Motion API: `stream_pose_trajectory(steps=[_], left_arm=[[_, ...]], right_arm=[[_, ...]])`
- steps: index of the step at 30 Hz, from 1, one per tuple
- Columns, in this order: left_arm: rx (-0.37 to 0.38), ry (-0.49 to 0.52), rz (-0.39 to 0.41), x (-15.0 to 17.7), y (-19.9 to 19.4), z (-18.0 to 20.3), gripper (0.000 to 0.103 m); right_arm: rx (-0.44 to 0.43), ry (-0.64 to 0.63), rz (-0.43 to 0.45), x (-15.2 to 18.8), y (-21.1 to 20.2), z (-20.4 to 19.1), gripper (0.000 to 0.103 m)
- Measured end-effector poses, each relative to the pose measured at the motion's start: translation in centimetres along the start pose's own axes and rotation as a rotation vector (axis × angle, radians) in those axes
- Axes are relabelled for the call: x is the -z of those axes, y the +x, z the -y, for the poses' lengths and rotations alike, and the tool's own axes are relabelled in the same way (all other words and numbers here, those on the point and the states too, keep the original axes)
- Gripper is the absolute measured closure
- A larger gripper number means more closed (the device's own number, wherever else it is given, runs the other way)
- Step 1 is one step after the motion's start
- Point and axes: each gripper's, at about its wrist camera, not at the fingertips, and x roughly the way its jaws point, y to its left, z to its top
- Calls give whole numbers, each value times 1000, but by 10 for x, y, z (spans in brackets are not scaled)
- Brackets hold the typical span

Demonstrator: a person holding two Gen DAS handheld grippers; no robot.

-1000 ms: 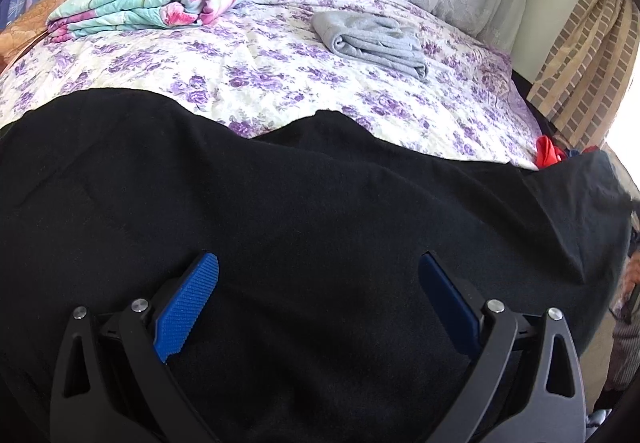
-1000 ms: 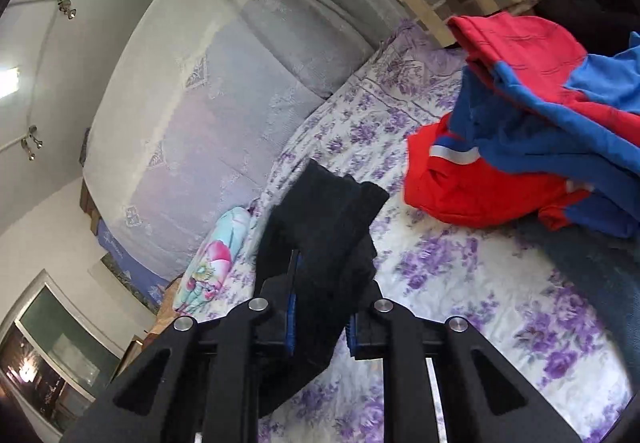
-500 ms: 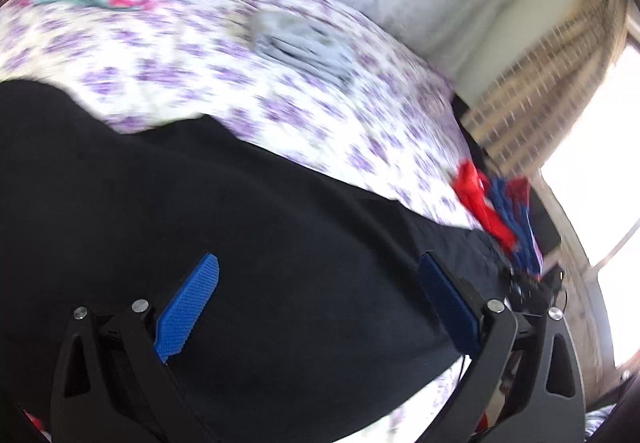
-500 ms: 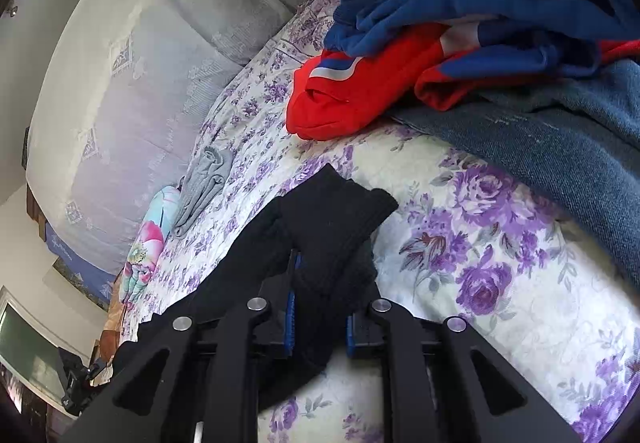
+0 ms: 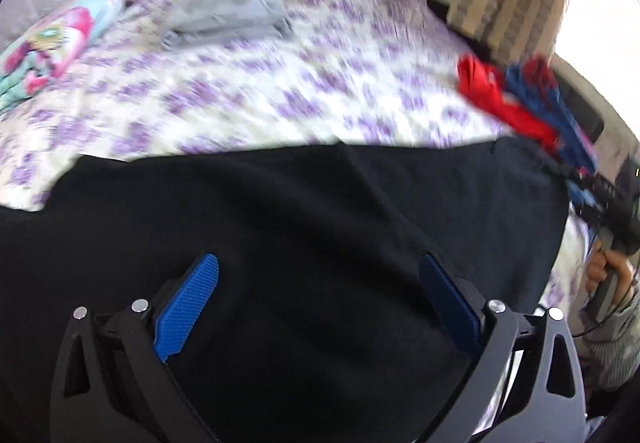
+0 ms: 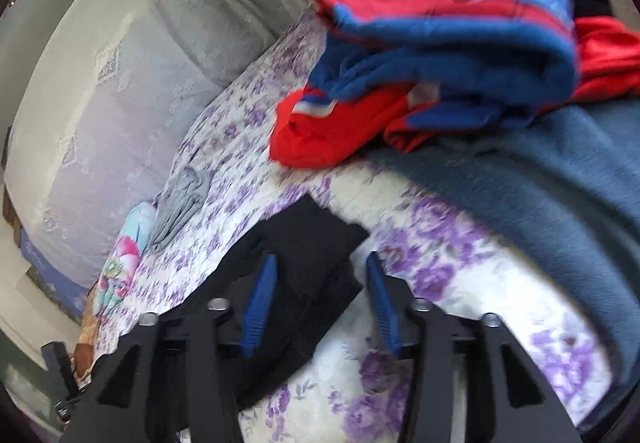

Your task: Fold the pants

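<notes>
One pair of black pants [image 5: 304, 243], flat across floral bedspread [image 5: 280, 83].

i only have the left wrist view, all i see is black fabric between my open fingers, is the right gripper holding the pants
Observer: No. In the right wrist view the right gripper is open, its blue pads either side of the end of the black pants, not pinching it.
Operator: where does that end sit
Observer: Flat on the floral bedspread, with bedspread showing between it and the red and blue clothes.
Operator: anything else near it
Observer: A dark blue blanket lies under the red and blue clothes, to the right of the pants end.
</notes>
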Motion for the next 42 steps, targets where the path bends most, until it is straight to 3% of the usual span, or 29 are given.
stream_pose_trajectory(steps=[3, 5, 7, 9, 11, 13, 16, 18, 23, 27, 31, 35, 38, 42], left_arm=[[-125, -93, 112, 8, -46, -55, 4], [-207, -191, 132, 20, -70, -98, 4], [-268, -325, 146, 38, -91, -147, 4], [-309, -456, 162, 61, -110, -188, 5], [-243, -523, 189, 76, -119, -215, 5], [-182, -534, 233, 86, -124, -222, 5], [-244, -471, 255, 88, -119, -212, 5], [-289, -421, 261, 90, -114, -204, 5], [-225, -450, 302, 96, -121, -213, 5], [-185, -475, 323, 98, -123, -218, 5], [-184, -472, 324, 98, -123, -217, 5], [-171, -478, 327, 99, -124, -218, 5], [-167, -481, 327, 99, -123, -219, 5], [-166, -486, 330, 99, -124, -220, 5]], right_arm=[[41, -34, 130, -14, -31, -10, 38], [-54, -149, 65, -20, -22, -47, 38], [-209, -252, -50, -15, 1, -95, 40], [-369, -359, -219, 1, 38, -154, 41], [-484, -453, -355, 26, 72, -208, 42], [-571, -519, -502, 55, 110, -262, 42], [-631, -594, -686, 98, 160, -328, 42], [-639, -668, -743, 123, 182, -363, 42], [-619, -764, -790, 153, 222, -417, 42], [-586, -861, -801, 171, 238, -437, 45], [-557, -939, -822, 190, 247, -437, 59], [-575, -1017, -807, 204, 240, -438, 86], [-565, -1091, -761, 209, 230, -444, 94], [-525, -1016, -712, 187, 247, -448, 97]])
